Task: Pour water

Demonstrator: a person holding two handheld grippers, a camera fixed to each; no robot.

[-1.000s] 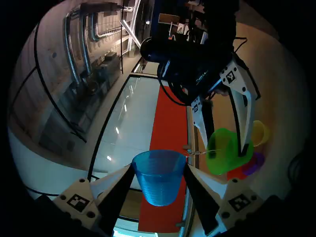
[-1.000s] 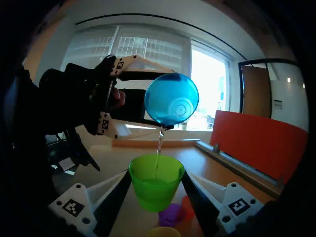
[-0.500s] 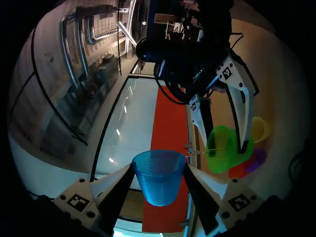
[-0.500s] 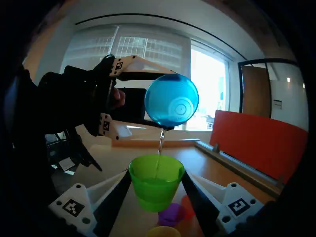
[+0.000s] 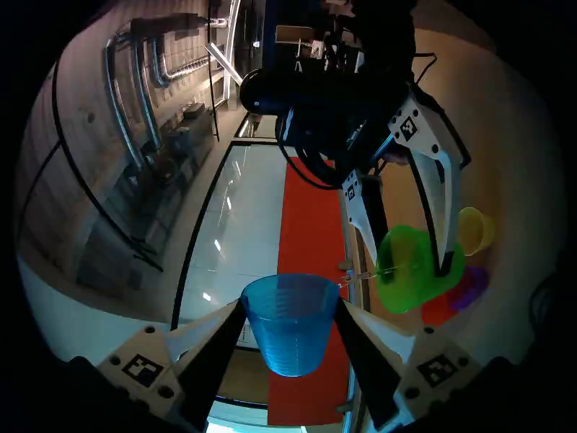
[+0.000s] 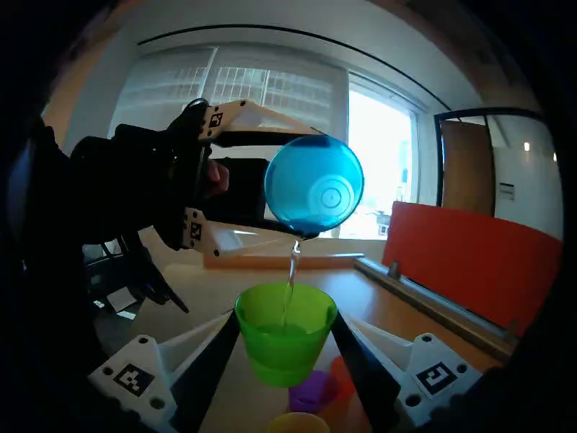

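In the left gripper view my left gripper (image 5: 290, 328) is shut on a translucent blue cup (image 5: 290, 332), tipped on its side. A thin stream of water (image 6: 291, 278) falls from its rim into a green cup (image 6: 285, 340), on which my right gripper (image 6: 285, 339) is shut. In the right gripper view the blue cup (image 6: 314, 185) hangs above the green one, its mouth facing me, held by the left gripper (image 6: 303, 180) and a hand (image 6: 213, 177). The left gripper view shows the green cup (image 5: 412, 268) between the right gripper's fingers (image 5: 446, 216).
Below the green cup on the wooden table (image 6: 216, 289) sit a purple cup (image 6: 311, 393), an orange cup (image 6: 340, 375) and a yellow cup (image 6: 296, 423). A red partition (image 6: 476, 263) runs along the table's right edge. Windows (image 6: 375, 159) lie behind.
The blue cup has tipped slightly further and the water keeps running into the green cup. Both grippers stay nearly where they were.
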